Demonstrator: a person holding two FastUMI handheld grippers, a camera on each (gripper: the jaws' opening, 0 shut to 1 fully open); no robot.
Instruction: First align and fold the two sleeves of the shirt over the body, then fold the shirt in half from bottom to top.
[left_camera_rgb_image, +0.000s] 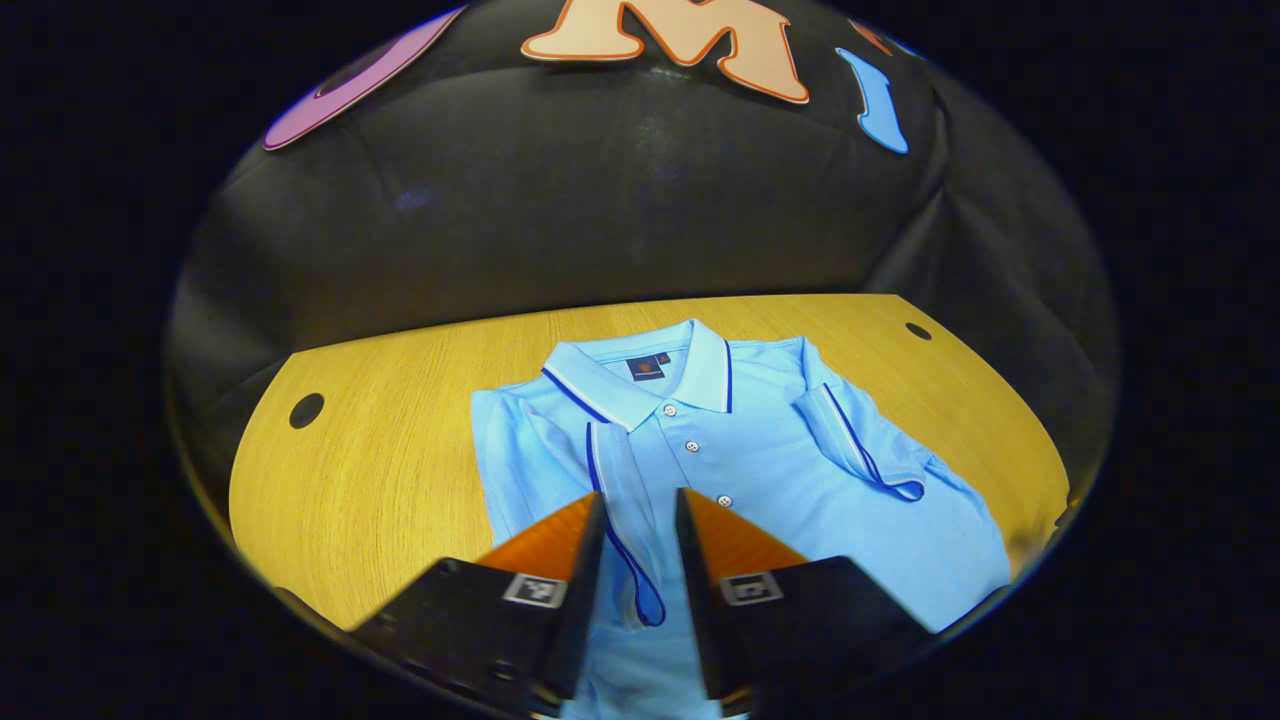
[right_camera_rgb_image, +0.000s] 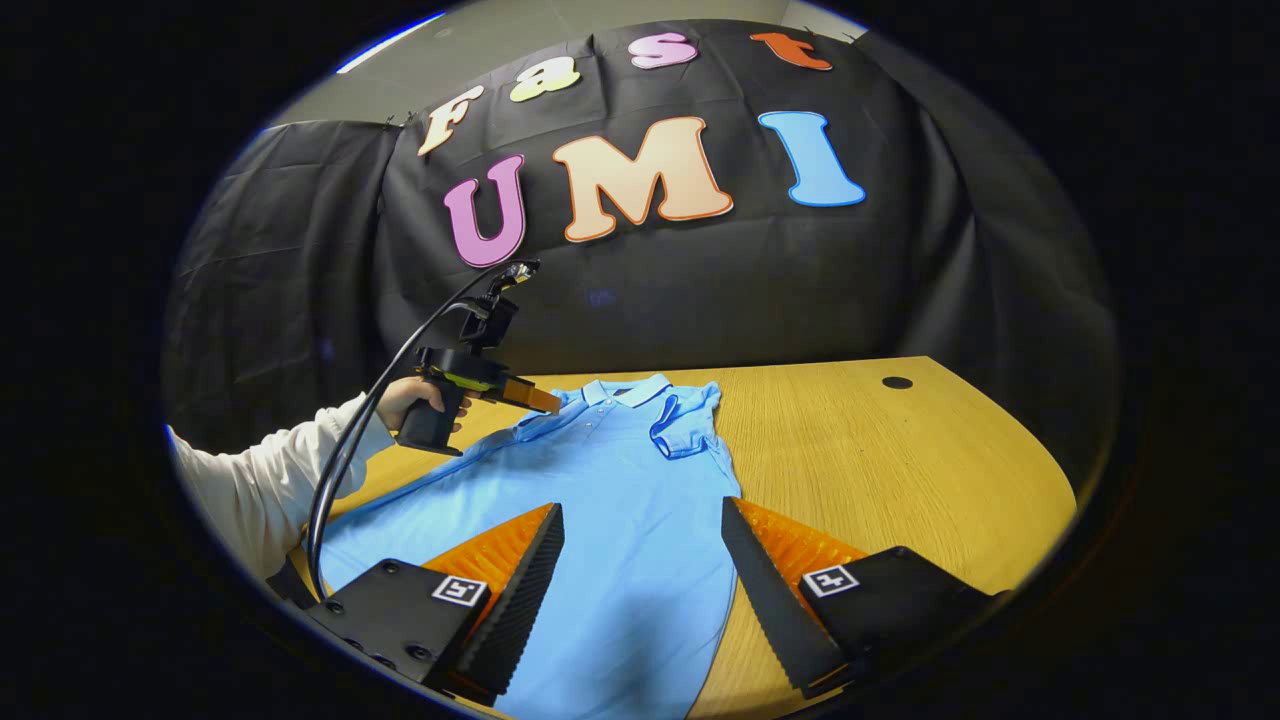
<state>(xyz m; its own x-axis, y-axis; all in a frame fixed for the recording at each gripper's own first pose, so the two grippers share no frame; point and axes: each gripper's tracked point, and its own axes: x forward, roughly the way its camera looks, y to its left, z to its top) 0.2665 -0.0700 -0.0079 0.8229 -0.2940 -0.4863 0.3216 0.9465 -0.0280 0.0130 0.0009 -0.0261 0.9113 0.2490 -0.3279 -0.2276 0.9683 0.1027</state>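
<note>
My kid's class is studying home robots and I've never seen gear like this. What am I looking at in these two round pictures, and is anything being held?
There is no robot here: a person holds a two-finger gripper in each hand, and each gripper carries a camera looking along its own fingers.

In the left gripper view, the left gripper hangs over a light blue polo shirt that lies on a wooden table. Both sleeves are already folded over the body. One folded sleeve lies in the narrow gap between its fingers; whether they pinch it, I cannot tell.

In the right gripper view, the right gripper is open above the shirt's lower part, holding nothing. Farther off, the person's hand holds the other gripper near the collar.
</note>
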